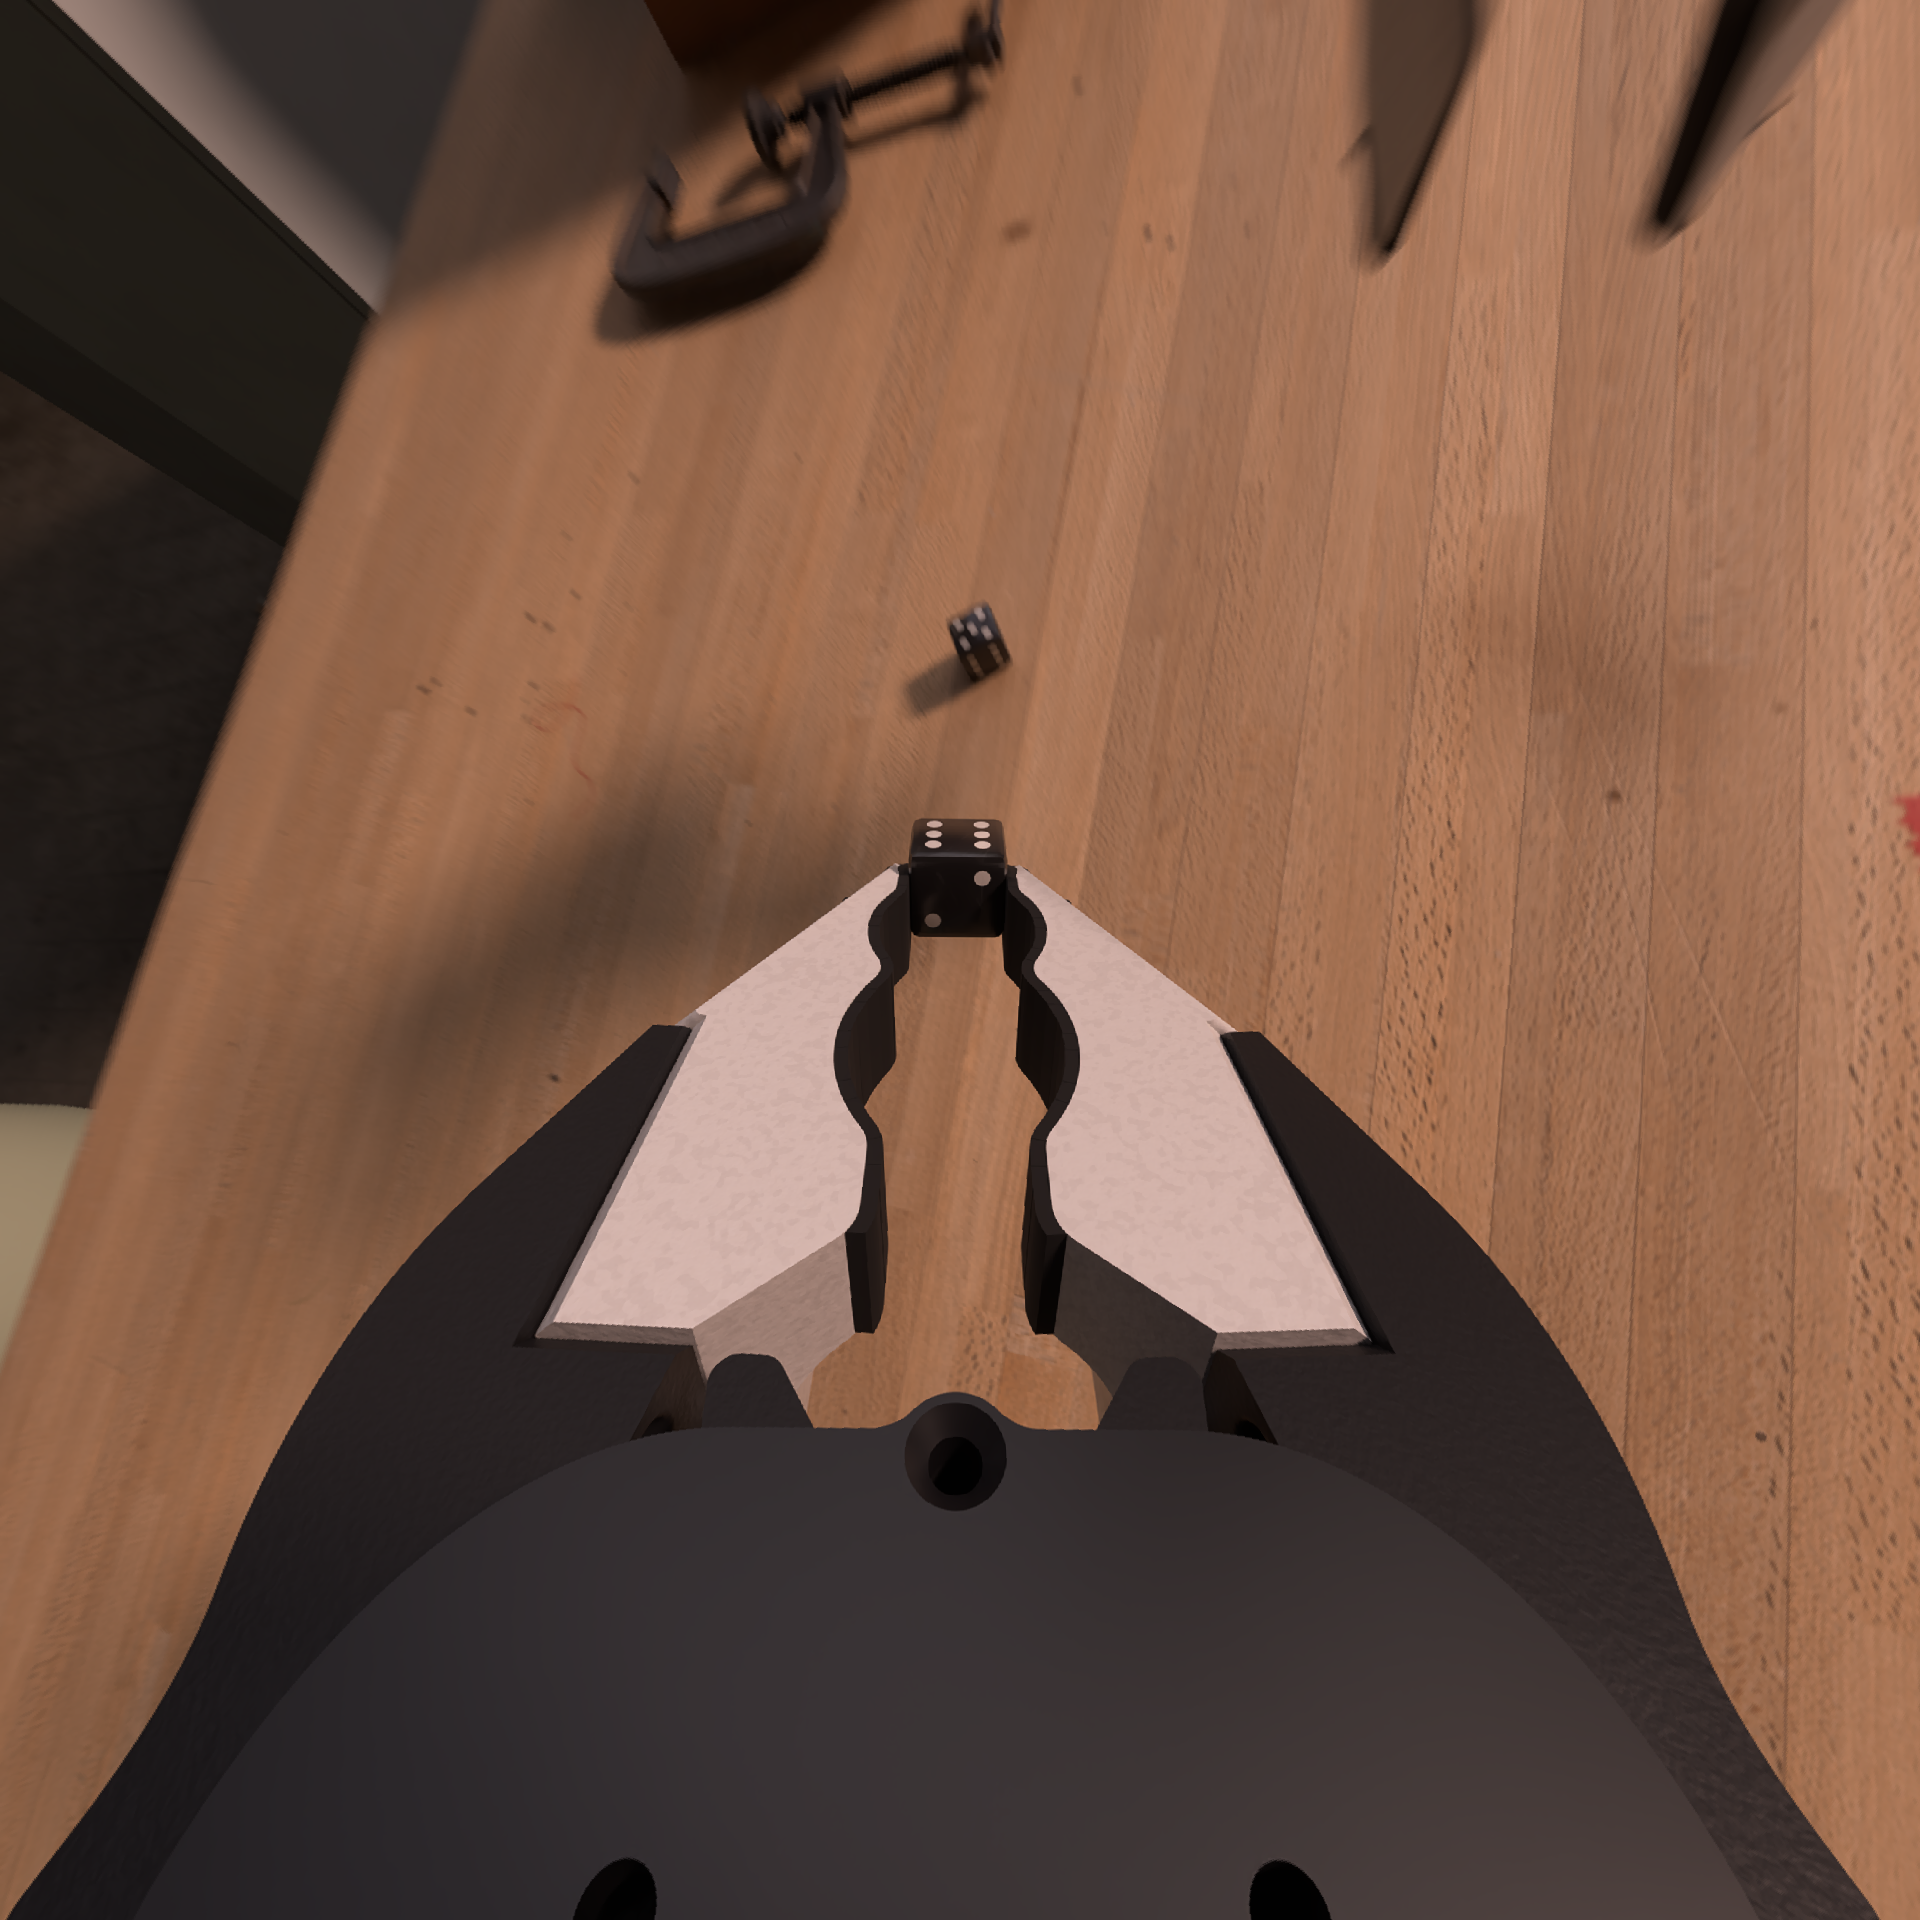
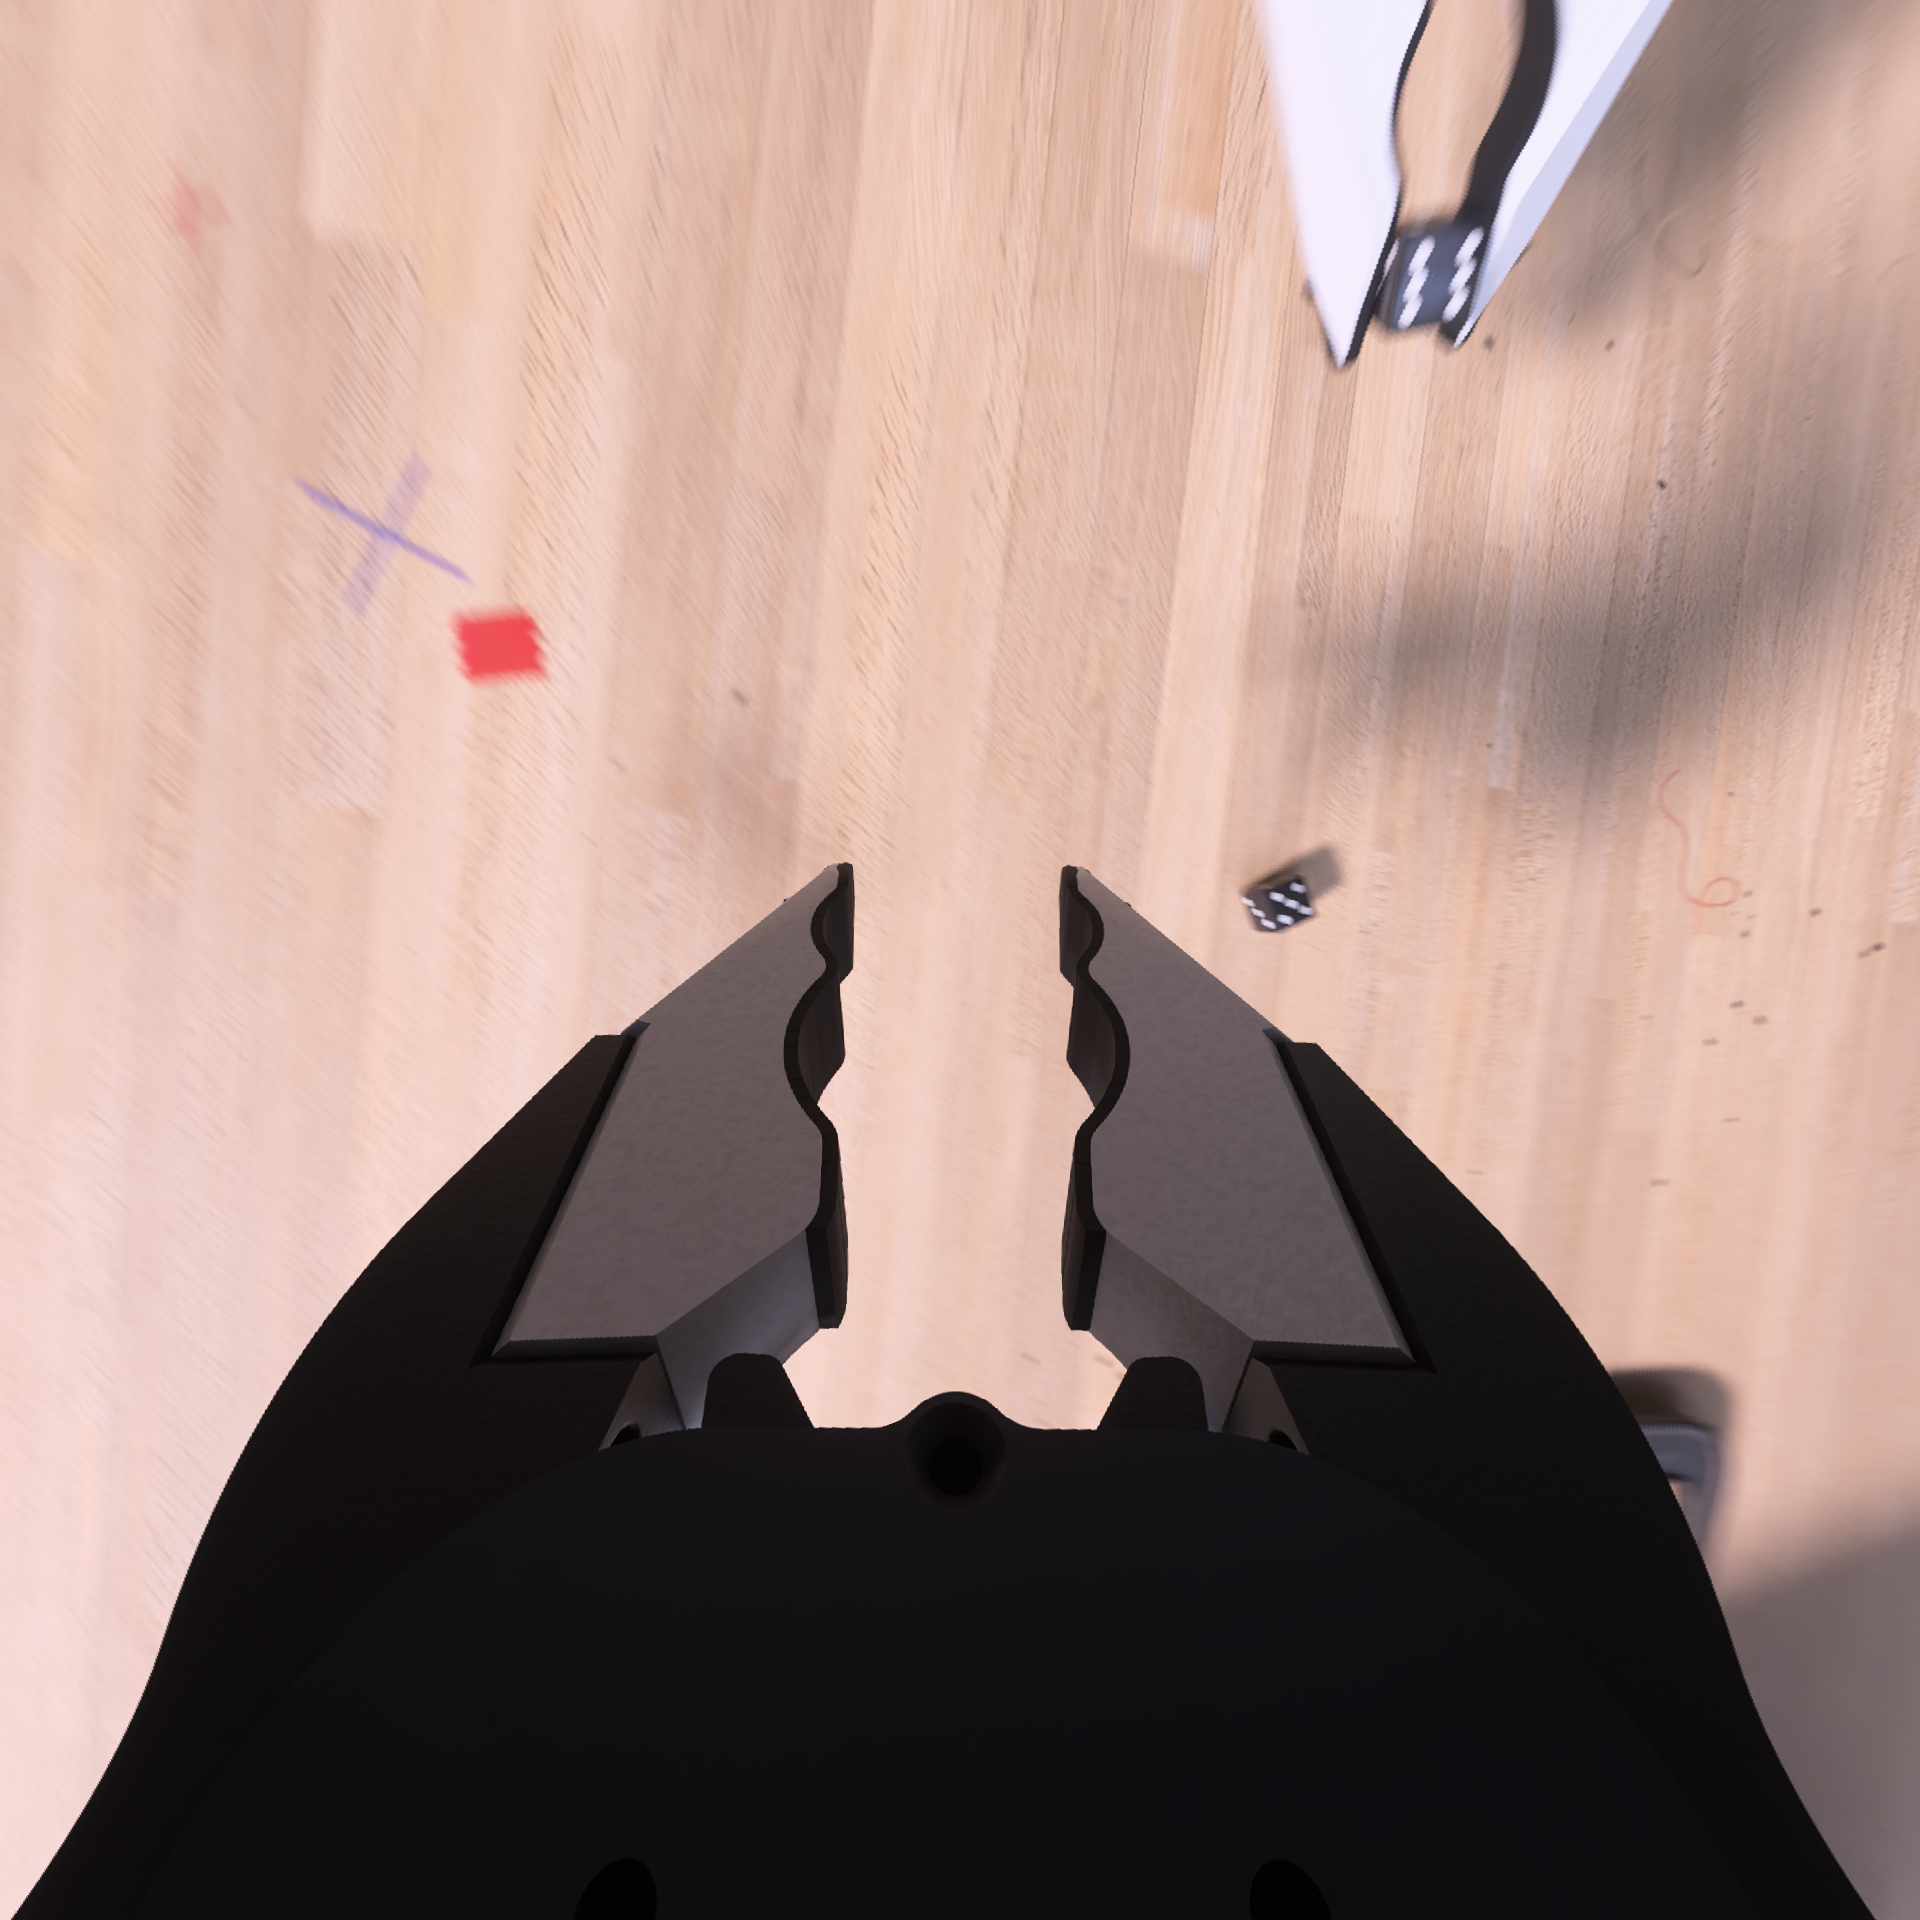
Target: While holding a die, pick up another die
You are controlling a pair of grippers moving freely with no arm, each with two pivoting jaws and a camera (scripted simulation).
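My left gripper [image 1: 957,883] is shut on a black die with white pips [image 1: 957,878], pinched at its fingertips above the wooden table. A second black die [image 1: 979,641] lies on the table ahead of it. In the right wrist view my right gripper [image 2: 957,883] is open and empty above the table. The second die [image 2: 1284,902] lies on the wood to the right of its fingertips, apart from them. The left gripper [image 2: 1418,275] shows at the top right of that view with the held die [image 2: 1434,272] between its white fingers.
The wooden table [image 1: 1351,727] fills both views. A dark C-clamp [image 1: 748,187] lies at the far side, with two dark blade-like shapes [image 1: 1403,125] to its right. The table's left edge [image 1: 312,468] drops to dark floor. A red patch [image 2: 501,645] and a purple cross [image 2: 382,535] mark the wood.
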